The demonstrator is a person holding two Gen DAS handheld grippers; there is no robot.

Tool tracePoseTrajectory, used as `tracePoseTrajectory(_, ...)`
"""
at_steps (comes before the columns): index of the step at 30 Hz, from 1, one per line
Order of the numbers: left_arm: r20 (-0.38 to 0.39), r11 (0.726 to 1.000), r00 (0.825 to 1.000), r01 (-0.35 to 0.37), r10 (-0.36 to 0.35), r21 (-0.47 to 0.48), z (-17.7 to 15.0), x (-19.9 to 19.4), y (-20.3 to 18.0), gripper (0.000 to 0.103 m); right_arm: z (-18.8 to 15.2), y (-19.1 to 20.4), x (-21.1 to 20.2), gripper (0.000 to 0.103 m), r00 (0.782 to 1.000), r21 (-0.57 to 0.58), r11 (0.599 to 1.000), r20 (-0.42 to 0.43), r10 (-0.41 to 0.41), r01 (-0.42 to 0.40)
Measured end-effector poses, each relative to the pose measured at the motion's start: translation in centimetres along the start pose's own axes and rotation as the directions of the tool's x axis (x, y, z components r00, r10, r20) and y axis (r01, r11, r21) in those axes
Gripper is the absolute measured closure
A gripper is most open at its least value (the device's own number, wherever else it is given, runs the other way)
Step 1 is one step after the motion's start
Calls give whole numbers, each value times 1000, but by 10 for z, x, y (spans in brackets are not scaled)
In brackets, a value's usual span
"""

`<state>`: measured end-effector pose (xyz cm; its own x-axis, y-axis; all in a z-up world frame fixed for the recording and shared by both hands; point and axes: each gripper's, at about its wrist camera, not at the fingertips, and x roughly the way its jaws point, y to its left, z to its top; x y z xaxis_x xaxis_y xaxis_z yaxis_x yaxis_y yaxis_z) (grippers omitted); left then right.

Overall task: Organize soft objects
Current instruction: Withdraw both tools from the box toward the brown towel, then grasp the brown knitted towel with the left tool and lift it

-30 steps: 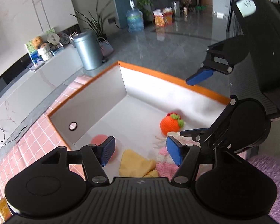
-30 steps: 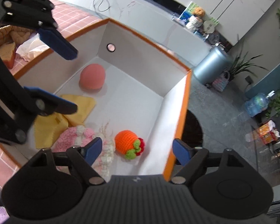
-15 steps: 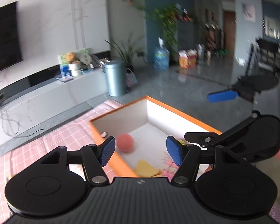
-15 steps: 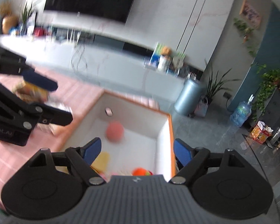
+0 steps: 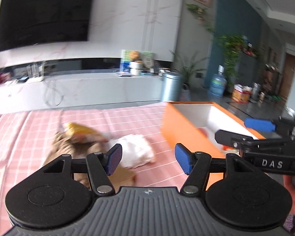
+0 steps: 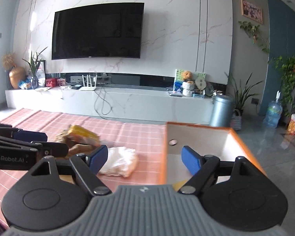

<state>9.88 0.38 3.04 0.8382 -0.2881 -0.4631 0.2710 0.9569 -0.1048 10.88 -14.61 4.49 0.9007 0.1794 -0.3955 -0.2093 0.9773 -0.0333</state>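
White soft bundle [image 5: 136,150] beyond left tool [image 5: 148,158], untouched

Motion-smeared brown and yellow soft heap [image 5: 76,139] on pink checked cloth; orange-rimmed white box's [image 6: 243,143] contents mostly hidden behind its wall.

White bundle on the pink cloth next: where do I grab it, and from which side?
Pinch the white bundle across its raised, crumpled middle, coming down from above. It lies low and limp on the pink checked cloth, so a side approach would likely just push it. The left gripper is open and nearest; the orange box stands close on its right, so keep the jaws clear of that wall.
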Motion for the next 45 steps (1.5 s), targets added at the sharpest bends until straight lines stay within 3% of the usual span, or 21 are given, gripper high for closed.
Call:
tracePoseTrajectory(6, 13, 995, 998, -59, 60, -75, -20, -8, 31, 27, -20, 31, 21, 24, 998, 81, 996, -51, 38, -34)
tracePoseTrajectory(10, 1, 989, 993, -114, 115, -92, -34, -8, 48, 17, -35, 44, 35, 24, 994, 72, 996, -99, 52, -45)
tracePoseTrajectory(15, -32, 974, 986, -169, 167, -153, -48, -3, 67, 16, -46, 53, 55, 24, 986, 71, 995, -148, 76, -66)
tracePoseTrajectory(20, -52, 968, 978, -206, 200, -141, -59, 3, 79, 15, -49, 59, 78, 24, 979, 72, 995, -188, 80, -68)
tracePoseTrajectory(28, -88, 967, 968, -242, 235, -85, -49, 39, 92, 14, -42, 67, 119, 31, 970, 73, 995, -232, 79, -64)
tracePoseTrajectory(34, -135, 955, 954, -281, 267, -95, -51, 62, 101, 14, -46, 67, 135, 31, 966, 71, 995, -247, 79, -64)
tracePoseTrajectory(36, -138, 957, 955, -275, 262, -93, -52, 67, 103, 23, -49, 67, 138, 31, 963, 76, 995, -256, 83, -65)
tracePoseTrajectory(39, -147, 964, 963, -244, 227, -108, -52, 69, 105, 57, -51, 68, 140, 31, 962, 69, 995, -262, 83, -67)
tracePoseTrajectory(40, -148, 966, 965, -234, 217, -112, -51, 69, 106, 72, -51, 69, 139, 31, 962, 65, 996, -261, 83, -69)
tracePoseTrajectory(45, -95, 972, 976, -206, 196, -114, -40, 55, 107, 83, -48, 69, 136, 31, 964, 59, 996, -252, 83, -71)
